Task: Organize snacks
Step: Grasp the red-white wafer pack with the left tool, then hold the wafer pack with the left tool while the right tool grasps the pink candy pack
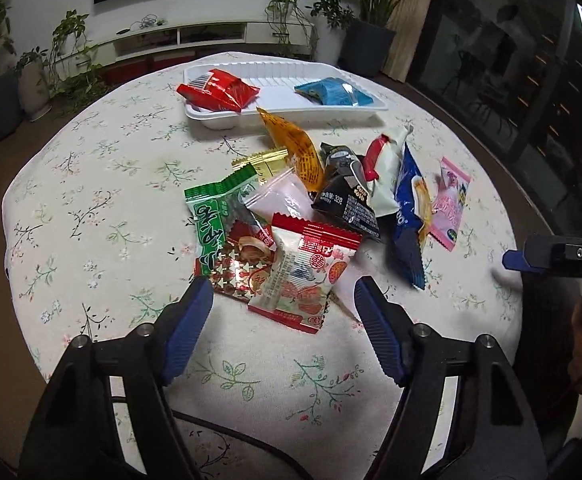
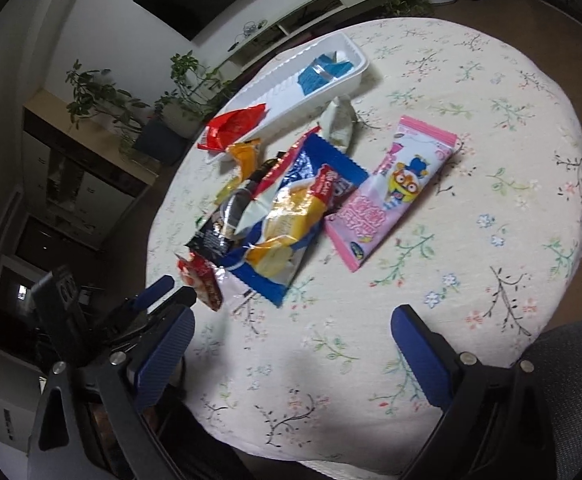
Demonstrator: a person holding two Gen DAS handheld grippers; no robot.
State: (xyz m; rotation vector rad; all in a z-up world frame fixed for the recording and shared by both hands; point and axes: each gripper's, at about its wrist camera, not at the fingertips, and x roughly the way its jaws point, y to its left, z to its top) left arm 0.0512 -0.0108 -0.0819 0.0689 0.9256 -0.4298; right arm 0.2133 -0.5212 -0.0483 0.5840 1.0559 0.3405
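A white tray point(image 1: 365, 104) at the table's far side holds a red packet point(image 1: 219, 90) and a blue packet point(image 1: 333, 92). Several snack packets lie piled mid-table: a red-and-white one point(image 1: 305, 276), a green one point(image 1: 215, 220), an orange one point(image 1: 297, 152), a black one point(image 1: 347, 200), a dark blue one point(image 1: 407, 216) and a pink one point(image 1: 451, 200). My left gripper point(image 1: 283, 294) is open, its fingers either side of the red-and-white packet's near end. My right gripper point(image 2: 291, 320) is open and empty, near the dark blue packet point(image 2: 291, 216) and the pink packet point(image 2: 391, 188).
The round table has a floral cloth point(image 1: 103, 216). Its edge curves close on all sides. Potted plants point(image 1: 71, 48) and a low white cabinet point(image 1: 195, 36) stand behind. The right gripper shows at the right edge of the left wrist view point(image 1: 551, 256).
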